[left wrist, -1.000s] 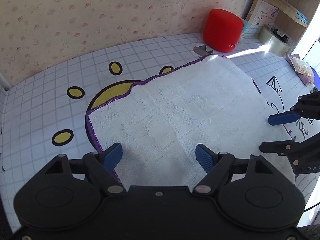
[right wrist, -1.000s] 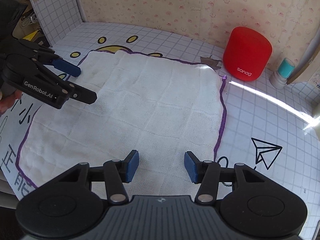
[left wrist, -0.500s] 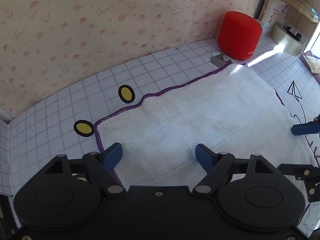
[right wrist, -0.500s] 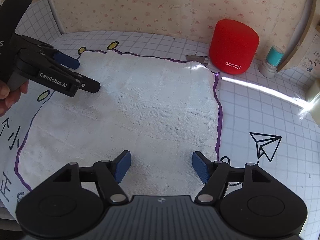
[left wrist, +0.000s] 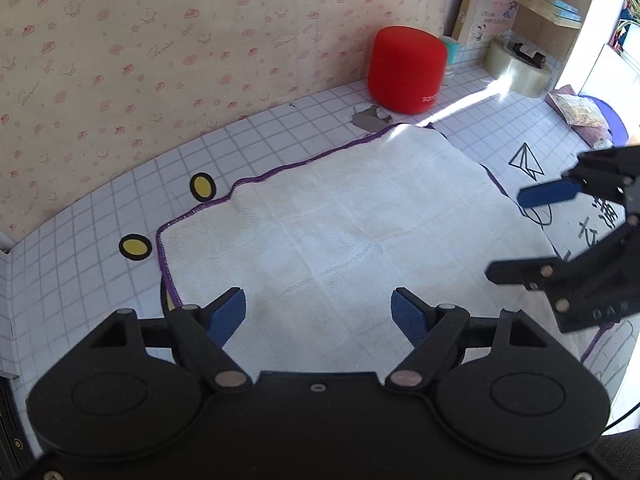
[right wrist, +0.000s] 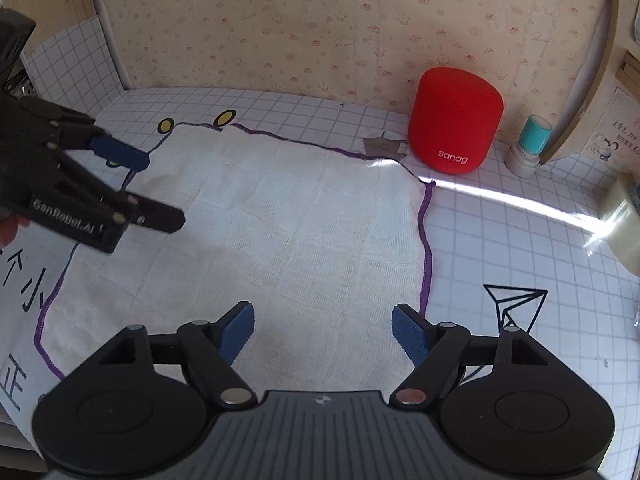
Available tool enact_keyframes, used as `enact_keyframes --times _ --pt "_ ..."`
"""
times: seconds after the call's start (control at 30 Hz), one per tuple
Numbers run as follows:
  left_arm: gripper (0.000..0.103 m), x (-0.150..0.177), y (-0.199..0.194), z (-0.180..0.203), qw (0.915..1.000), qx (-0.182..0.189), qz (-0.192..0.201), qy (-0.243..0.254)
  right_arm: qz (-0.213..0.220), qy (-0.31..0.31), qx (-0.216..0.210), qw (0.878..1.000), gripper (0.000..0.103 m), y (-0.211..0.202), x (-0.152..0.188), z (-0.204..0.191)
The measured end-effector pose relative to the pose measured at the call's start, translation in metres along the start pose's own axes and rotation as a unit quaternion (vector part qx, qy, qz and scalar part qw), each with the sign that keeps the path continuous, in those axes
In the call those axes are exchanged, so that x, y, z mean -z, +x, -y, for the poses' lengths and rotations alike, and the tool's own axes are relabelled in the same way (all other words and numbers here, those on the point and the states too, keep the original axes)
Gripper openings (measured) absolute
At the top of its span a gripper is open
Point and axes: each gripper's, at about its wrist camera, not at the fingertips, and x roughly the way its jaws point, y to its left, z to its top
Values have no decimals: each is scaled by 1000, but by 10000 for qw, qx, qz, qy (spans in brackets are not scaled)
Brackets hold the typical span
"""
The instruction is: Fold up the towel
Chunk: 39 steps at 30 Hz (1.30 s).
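Over the near edge of the towel, left wrist view:
Left gripper (left wrist: 319, 312): tilted down over the cloth, jaws spread wide, nothing between the blue pads (left wrist: 226, 314); whether they touch the cloth cannot be told.
Right gripper (left wrist: 516, 236): comes in from the right side, ahead of the left one, jaws wide apart and empty, one blue pad up, one black finger lower.
Towel (left wrist: 360, 240): white, purple-stitched edge, spread flat on the checked table cover (left wrist: 100, 220), crossed by faint fold creases; its left edge runs just past the left pad.
Red speaker (left wrist: 406, 70): upright, far ahead past the towel's far corner, near the wall.
Tape roll (left wrist: 518, 68): ahead and far to the right.

Over the towel's near right part, right wrist view:
Right gripper (right wrist: 323, 330): angled down, jaws wide, holding nothing; the right pad sits just inside the towel's right purple edge.
Left gripper (right wrist: 160, 188): reaches in from the left, hanging over the towel's left side, jaws apart and empty; a bit of a hand (right wrist: 10, 230) shows behind it.
Towel (right wrist: 280, 232): lies open, unfolded, ahead of and beneath the pads.
Red speaker (right wrist: 454, 120): ahead to the right, just past the far right corner.
Paper-plane drawing (right wrist: 514, 306): on the cover, just right of the right pad.
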Motion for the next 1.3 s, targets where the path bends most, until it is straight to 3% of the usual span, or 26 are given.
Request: enact_keyframes --times 0.53,0.63,0.93,1.3 --pt "81 30 -1 25 9995 88 -301 11 291 -342 -371 9983 75 39 -51 19" --pt "81 34 2 31 9994 62 -334 45 96 -300 -350 9989 76 54 -45 16" --pt "82 37 4 48 9993 -35 -348 106 166 -296 -107 9994 77 54 -47 36" --pt "82 45 -11 67 9996 -55 -224 183 174 -447 -212 9986 78 22 -17 23"
